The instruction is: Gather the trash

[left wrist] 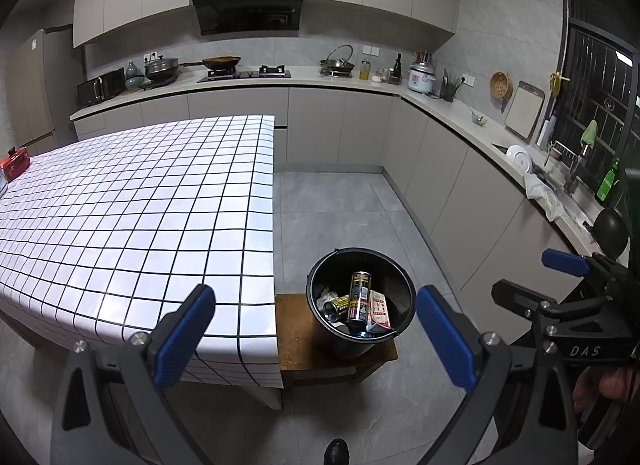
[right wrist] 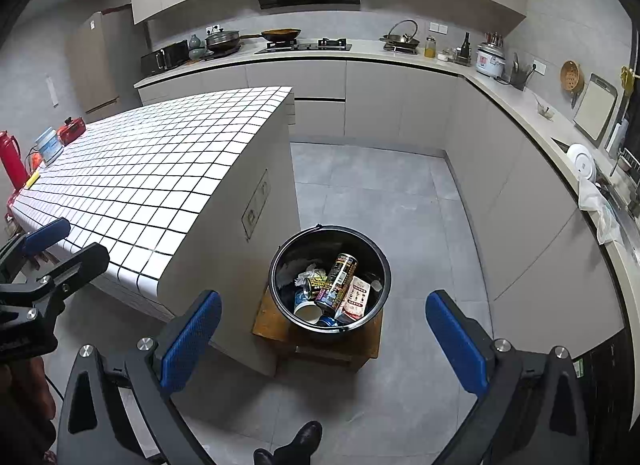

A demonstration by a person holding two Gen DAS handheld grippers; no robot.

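A: Where is the trash?
B: In the black bucket [right wrist: 330,279] on a low wooden stool [right wrist: 268,319], just beside the tabletop [left wrist: 132,205] corner: cans, carton, cup, likely gathered for carrying.
A: And the claws?
B: Left claw [left wrist: 316,329] and right claw [right wrist: 324,337] both hang apart, empty, above the bucket; open floor [right wrist: 384,201] lies beyond it.

Count, my view | bucket [right wrist: 280,257]: 1 | stool [right wrist: 268,321] under it: 1 | tall can [right wrist: 336,281]: 1 | small can [right wrist: 314,285]: 1 | carton [right wrist: 356,299]: 1 | paper cup [right wrist: 306,309]: 1 | crumpled tissue [right wrist: 308,273]: 1 | tiled table [right wrist: 160,169]: 1 | my grippers: 2, left [left wrist: 316,339], right [right wrist: 324,341]
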